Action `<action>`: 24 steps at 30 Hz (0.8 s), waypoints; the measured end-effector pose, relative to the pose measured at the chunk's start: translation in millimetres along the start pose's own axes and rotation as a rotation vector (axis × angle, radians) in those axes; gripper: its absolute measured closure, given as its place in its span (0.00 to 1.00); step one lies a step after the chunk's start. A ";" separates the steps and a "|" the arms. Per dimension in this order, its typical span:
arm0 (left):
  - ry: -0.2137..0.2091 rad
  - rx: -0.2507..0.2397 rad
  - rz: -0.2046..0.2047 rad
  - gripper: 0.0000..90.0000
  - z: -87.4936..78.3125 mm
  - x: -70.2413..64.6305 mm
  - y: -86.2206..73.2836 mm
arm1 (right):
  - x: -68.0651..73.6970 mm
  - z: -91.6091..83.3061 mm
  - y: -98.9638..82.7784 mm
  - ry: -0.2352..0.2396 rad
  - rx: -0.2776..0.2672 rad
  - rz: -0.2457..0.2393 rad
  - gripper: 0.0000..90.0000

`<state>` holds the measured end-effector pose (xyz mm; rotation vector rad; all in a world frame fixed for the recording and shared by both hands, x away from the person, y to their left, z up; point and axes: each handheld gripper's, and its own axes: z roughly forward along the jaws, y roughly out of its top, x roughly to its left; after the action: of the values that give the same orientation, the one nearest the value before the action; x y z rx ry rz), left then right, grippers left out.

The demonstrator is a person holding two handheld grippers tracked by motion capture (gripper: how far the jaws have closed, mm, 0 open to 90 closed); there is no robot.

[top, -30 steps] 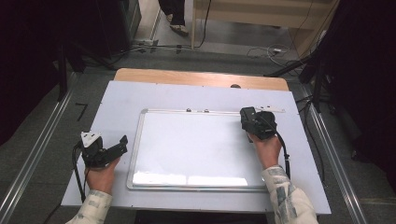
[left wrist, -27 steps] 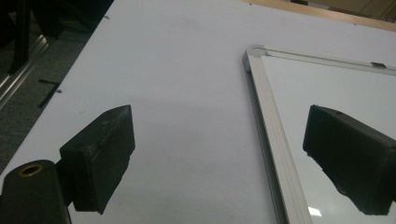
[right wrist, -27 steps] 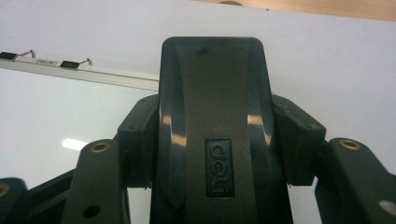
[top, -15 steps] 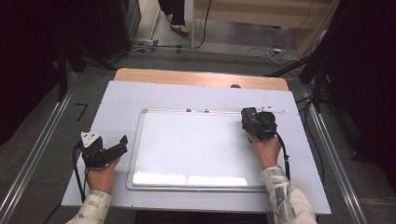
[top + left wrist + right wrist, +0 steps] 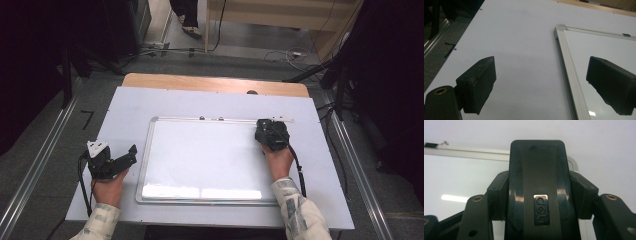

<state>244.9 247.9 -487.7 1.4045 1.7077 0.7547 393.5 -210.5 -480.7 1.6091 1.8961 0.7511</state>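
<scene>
Bench (image 5: 215, 102): grey-white top, nothing on it has shifted versus the frame a second back.

Whiteboard (image 5: 200, 160): flat at bench centre, metal frame, glare patch near its 6 o'clock edge. Same spot as before.

Left hand-held gripper (image 5: 126, 156): at 9 o'clock of the whiteboard, just off its frame, resting low over the bench. Jaws wide apart, nothing between them. The left gripper view has one pad (image 5: 477, 83) over bare bench, the other over the board edge. No change from the earlier frame.

Right hand-held gripper (image 5: 267, 131): at roughly 2 o'clock on the whiteboard, near the top frame rail. Jaws clamped on a black eraser (image 5: 537, 187), "deli" badge on its back, held against the board surface. Position nearly identical to a second ago; a slight nudge toward 3 o'clock at most.
</scene>
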 end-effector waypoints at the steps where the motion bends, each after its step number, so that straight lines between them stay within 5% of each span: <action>1: 0.000 -0.001 0.000 0.11 0.2 -0.4 0.0 | 0.6 1.3 -0.9 -0.004 0.008 0.001 0.43; 7: 0.000 -0.004 -0.002 0.11 -0.4 -0.4 0.1 | -1.0 7.5 -6.3 0.004 0.027 0.021 0.39; 14: 0.001 -0.006 -0.001 0.11 -0.9 0.2 0.2 | -12.8 -21.5 -4.5 0.080 -0.057 -0.003 0.26; 18: 0.000 -0.010 -0.006 0.11 -2.3 1.5 0.6 | -28.8 -45.7 -13.5 0.148 -0.092 -0.015 0.21; 24: 0.005 -0.016 -0.013 0.11 -3.4 3.2 1.1 | -69.8 -79.3 -35.2 0.179 -0.147 0.020 0.17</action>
<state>242.3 251.4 -485.6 1.3809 1.7097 0.7641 323.0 -289.8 -447.1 1.5154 1.8989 1.0488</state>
